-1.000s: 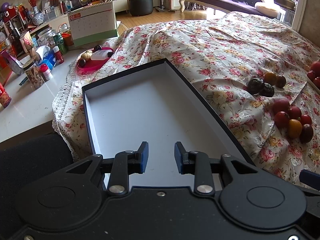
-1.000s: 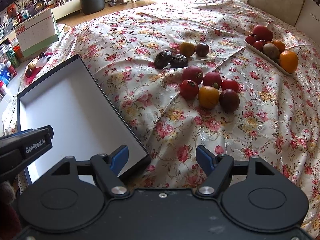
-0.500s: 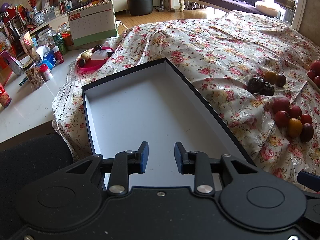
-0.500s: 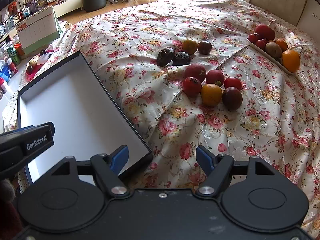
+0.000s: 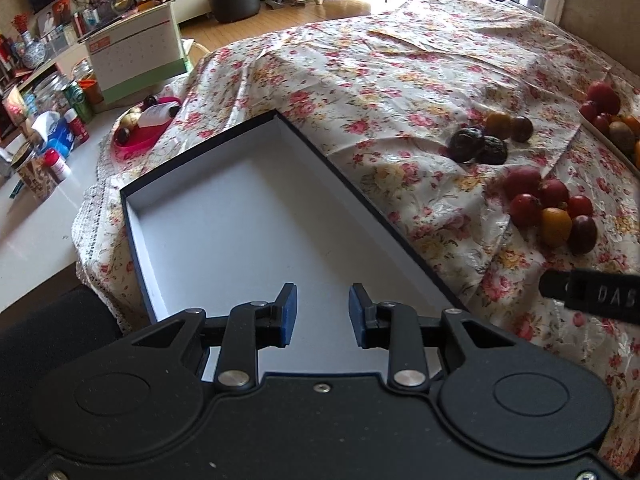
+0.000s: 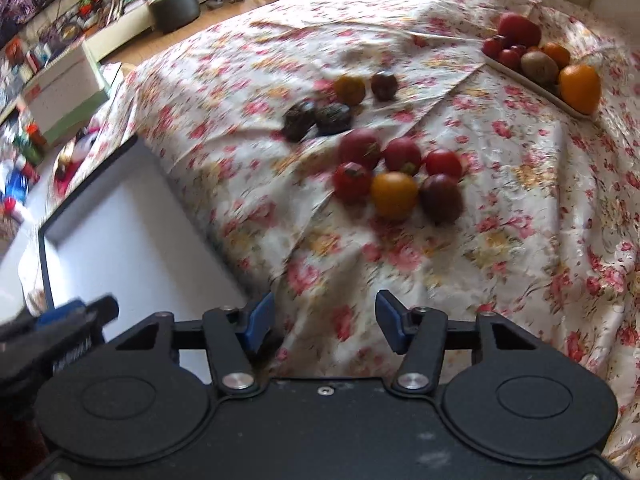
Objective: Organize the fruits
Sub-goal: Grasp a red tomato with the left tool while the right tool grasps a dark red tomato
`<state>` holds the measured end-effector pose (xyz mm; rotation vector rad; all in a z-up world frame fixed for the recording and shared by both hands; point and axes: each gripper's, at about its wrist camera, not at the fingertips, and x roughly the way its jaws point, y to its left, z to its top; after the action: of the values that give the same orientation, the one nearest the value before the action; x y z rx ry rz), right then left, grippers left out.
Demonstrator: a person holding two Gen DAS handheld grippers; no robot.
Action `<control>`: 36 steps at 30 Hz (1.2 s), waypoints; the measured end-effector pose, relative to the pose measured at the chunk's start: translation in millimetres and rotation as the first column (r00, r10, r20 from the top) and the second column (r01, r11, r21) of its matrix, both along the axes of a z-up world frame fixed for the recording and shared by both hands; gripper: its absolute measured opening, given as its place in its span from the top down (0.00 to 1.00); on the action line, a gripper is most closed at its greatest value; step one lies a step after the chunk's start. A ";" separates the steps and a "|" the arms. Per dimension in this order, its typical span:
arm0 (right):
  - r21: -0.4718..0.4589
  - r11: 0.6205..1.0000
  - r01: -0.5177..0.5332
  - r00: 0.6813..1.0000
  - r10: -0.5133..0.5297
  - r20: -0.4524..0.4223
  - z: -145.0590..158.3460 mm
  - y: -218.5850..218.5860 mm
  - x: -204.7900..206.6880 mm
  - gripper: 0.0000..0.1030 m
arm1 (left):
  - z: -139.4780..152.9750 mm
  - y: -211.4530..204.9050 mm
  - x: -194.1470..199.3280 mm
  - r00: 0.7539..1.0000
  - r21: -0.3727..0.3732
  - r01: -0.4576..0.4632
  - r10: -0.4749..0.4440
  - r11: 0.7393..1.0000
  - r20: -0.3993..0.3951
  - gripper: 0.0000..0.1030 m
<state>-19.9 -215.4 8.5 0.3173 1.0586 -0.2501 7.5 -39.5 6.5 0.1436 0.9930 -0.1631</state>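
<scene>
An empty black box with a white inside [image 5: 240, 216] lies on the floral cloth, also in the right wrist view [image 6: 120, 240]. My left gripper [image 5: 322, 312] hovers open and empty over its near end. A cluster of red, orange and dark tomatoes [image 6: 396, 176] lies right of the box, also in the left wrist view [image 5: 548, 208]. Behind it lie two dark wrinkled fruits [image 6: 316, 118], an orange one [image 6: 349, 89] and a dark one [image 6: 384, 85]. My right gripper [image 6: 324, 322] is open and empty above the cloth, short of the cluster.
A white tray [image 6: 520, 72] with red fruits, a kiwi and oranges stands at the far right. A pink dish [image 5: 144, 132], jars, bottles and a desk calendar [image 5: 136, 60] crowd the white counter on the left. The right gripper's side [image 5: 592, 294] shows at the left view's right edge.
My right gripper has moved forward and right toward the tomato cluster, with its jaws somewhat narrower; its view is motion-blurred. My left gripper has shifted slightly, still open over the box.
</scene>
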 end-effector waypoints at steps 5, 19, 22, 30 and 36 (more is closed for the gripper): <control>0.021 0.995 0.098 0.995 -0.098 0.018 8.9 -60.0 5.1 0.44 | 19.2 -42.6 7.9 0.988 -0.021 0.155 -0.156 0.988 -0.015 0.61; 0.150 0.976 0.156 0.988 -0.154 -0.026 -22.3 -123.3 21.2 0.44 | -10.3 -132.3 65.0 0.944 -0.178 0.275 -0.300 0.945 -0.136 0.61; 0.154 0.975 0.160 0.987 -0.159 -0.022 -25.2 -128.6 18.0 0.44 | -20.7 -142.7 74.9 0.943 -0.193 0.260 -0.291 0.946 -0.160 0.62; 0.160 0.973 0.165 0.986 -0.167 0.001 -23.9 -139.3 10.5 0.44 | -33.7 -153.2 88.6 0.955 -0.182 0.230 -0.257 0.956 -0.145 0.61; 0.180 0.973 0.142 0.989 -0.148 0.019 -22.5 -134.0 13.9 0.44 | -37.0 -152.9 90.3 0.955 -0.190 0.228 -0.258 0.955 -0.146 0.58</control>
<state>-6.1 -349.4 -14.0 0.5599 1.0287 -0.2806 97.9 -192.4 -30.6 0.0958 1.1241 -0.4930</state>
